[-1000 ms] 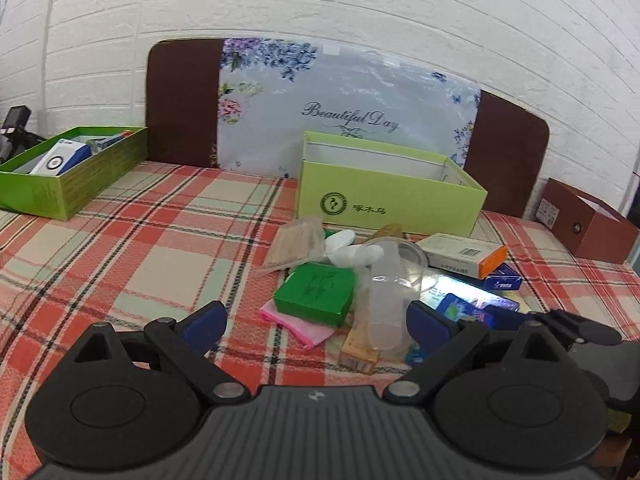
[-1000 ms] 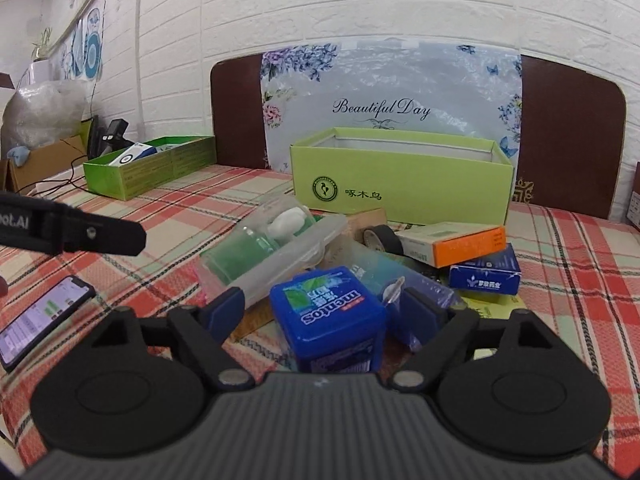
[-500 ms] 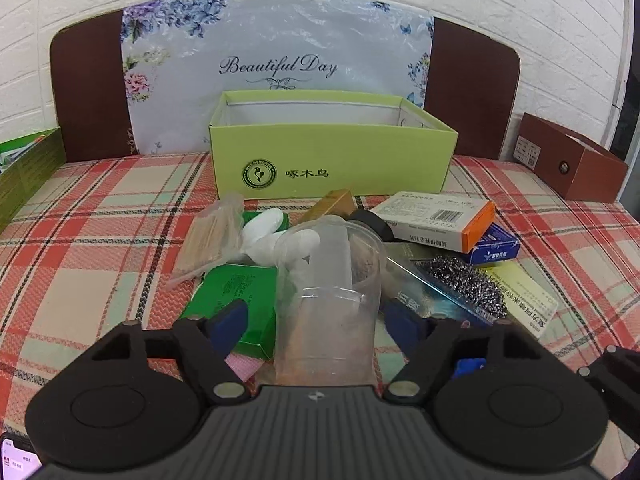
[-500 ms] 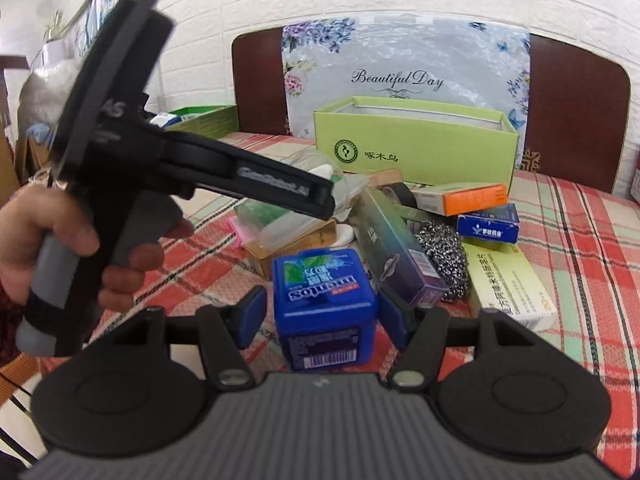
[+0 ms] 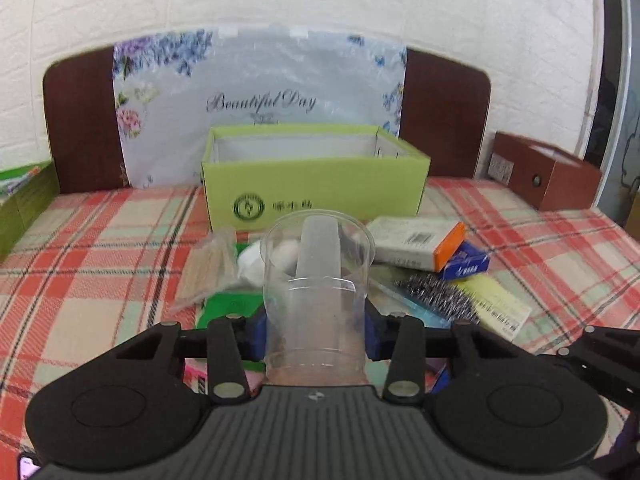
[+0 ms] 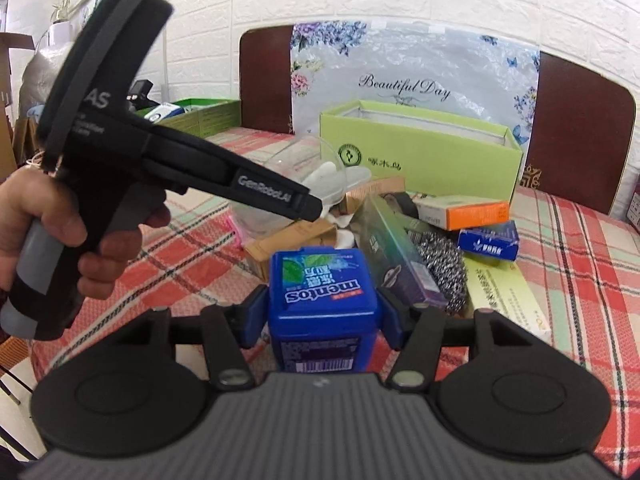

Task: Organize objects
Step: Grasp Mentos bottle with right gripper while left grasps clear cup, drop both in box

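Having just closed, left gripper (image 5: 315,332) clamping upright clear plastic cup (image 5: 316,280), right gripper (image 6: 322,316) squeezing blue Mentos box (image 6: 322,292), green open box (image 5: 316,188) lying straight ahead

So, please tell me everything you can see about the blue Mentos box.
The blue Mentos box is a small container of glossy plastic with rounded corners. Its top label shows the white word "mentos", Chinese characters and green mint leaves; the print reads upside down from the right wrist camera. A barcode sits on the near side. It is closed and stands between the pads of the right gripper, whose jaws have just been closing; both blue pads press on its sides. Behind it lies the pile of objects on the checked cloth.
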